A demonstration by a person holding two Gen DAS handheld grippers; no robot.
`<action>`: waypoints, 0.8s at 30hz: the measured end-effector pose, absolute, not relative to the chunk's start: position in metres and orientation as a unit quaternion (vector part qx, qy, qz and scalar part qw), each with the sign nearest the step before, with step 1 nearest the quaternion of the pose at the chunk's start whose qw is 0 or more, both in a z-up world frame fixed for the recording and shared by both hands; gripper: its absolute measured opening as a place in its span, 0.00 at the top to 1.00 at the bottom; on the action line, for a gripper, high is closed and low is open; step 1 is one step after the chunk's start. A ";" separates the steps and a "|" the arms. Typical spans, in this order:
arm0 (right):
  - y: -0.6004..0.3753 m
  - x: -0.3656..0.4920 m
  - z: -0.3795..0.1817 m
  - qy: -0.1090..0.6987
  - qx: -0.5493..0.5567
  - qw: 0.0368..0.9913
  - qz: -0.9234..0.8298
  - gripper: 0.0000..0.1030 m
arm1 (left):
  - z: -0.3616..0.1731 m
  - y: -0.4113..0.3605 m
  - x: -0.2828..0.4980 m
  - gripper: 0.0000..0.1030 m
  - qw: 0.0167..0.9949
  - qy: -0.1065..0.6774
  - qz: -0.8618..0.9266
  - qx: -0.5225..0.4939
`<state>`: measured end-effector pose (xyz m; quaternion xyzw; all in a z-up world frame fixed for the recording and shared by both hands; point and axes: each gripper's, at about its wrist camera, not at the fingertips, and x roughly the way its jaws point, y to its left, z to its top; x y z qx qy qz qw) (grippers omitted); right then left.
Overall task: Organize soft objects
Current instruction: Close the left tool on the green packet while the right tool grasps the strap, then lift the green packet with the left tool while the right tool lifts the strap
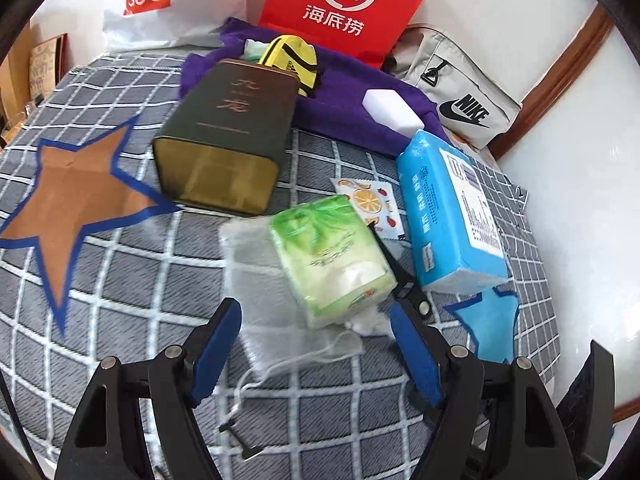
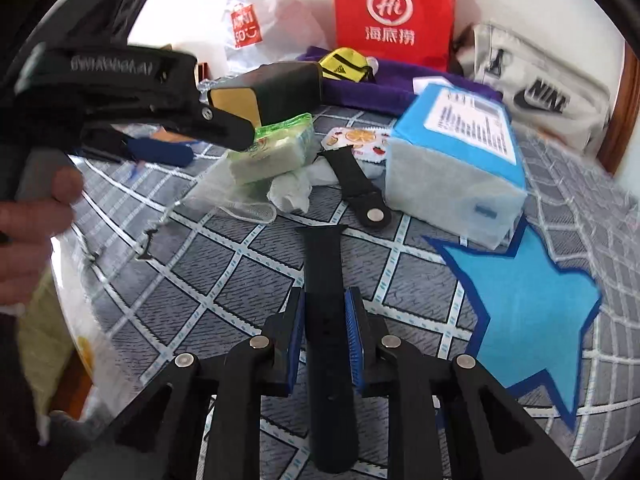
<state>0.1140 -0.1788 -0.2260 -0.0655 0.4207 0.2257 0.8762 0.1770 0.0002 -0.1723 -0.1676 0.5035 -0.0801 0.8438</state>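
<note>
Two claws: our right gripper [image 2: 325, 320] clamps black watch strap [image 2: 320, 264]; left gripper [image 1: 310, 354] spread, empty, over green tissue pack [image 1: 332, 256] mid-cloth [image 1: 120, 280].

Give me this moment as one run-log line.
left hand-held gripper: open, over green pack | right hand-held gripper: shut on black strap | other strap: on cloth by blue pack

Grey cloth with a white grid pattern [image 1: 120, 280] bore an orange paper star edged in dark blue [image 1: 76, 196] and a light-blue paper star edged in dark blue [image 2: 524, 304]. Blue plastic tissue pack with a white label [image 1: 444, 208]; green-and-white tissue packet [image 1: 332, 248]; black rubber watch strap [image 2: 324, 320]; red paper bag with white lettering [image 1: 344, 4]; purple cloth [image 1: 340, 108].
</note>
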 end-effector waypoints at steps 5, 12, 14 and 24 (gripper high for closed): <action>-0.192 0.108 -0.222 0.420 -0.075 0.880 0.208 0.80 | -0.175 -0.009 0.191 0.27 0.839 0.508 -0.088 -0.174; -0.220 0.103 -0.219 0.422 -0.062 0.886 0.182 0.80 | -0.184 -0.023 0.213 0.27 0.838 0.517 -0.067 -0.161; -0.230 0.107 -0.223 0.431 -0.044 0.884 0.179 0.80 | -0.187 -0.025 0.216 0.31 0.842 0.514 -0.054 -0.156; -0.239 0.117 -0.219 0.428 -0.026 0.888 0.168 0.80 | -0.176 -0.014 0.202 0.48 0.849 0.507 -0.053 -0.143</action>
